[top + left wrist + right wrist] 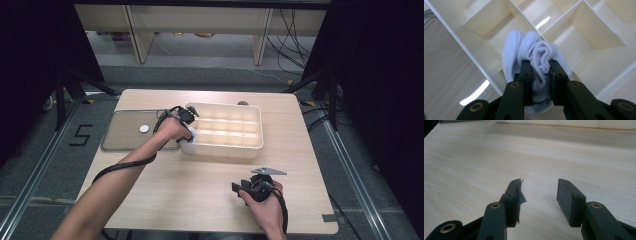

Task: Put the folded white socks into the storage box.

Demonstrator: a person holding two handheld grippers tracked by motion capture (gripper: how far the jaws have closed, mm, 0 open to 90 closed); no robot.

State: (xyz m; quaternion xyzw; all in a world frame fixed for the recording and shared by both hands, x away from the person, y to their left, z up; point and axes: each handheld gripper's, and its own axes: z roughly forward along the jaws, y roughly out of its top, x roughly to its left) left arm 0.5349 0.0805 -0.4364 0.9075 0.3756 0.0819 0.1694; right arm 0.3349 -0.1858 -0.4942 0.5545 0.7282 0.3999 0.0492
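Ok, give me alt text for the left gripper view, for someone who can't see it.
The left gripper pinches a bunched white sock between its two black fingers, holding it over a corner compartment of a cream divided organiser box. Pale wooden table shows to the left of the box.

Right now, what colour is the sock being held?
White; the sock shows best in the left gripper view.

left gripper (541,75) fingers (526,75) pinch a bunched white sock (534,51) over the cream divided tray (481,22).
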